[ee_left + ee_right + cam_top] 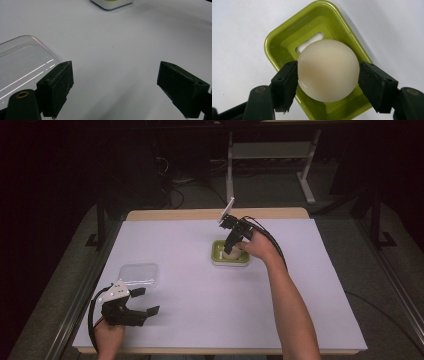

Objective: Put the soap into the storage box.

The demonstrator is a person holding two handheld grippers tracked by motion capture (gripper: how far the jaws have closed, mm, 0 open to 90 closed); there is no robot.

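A lime-green dish [287,32] with a white base sits on the white table cover, right of centre [218,251]. In it rests a round cream-white soap [328,70], smooth and glossy. My right gripper [328,85] points down into the dish, both black pads pressed against the soap's sides. In the high view the right gripper [231,247] stands over the dish with the soap [231,253] partly hidden by its jaws. My left gripper [146,301] lies low near the front left corner, jaws wide apart [116,85] with nothing between them.
A clear plastic lid [139,274] lies flat on the cover just beyond the left gripper, its corner beside the left jaw [22,65]. The dish's white base [112,3] shows far ahead of the left gripper. The table's wooden edge [215,214] borders the back.
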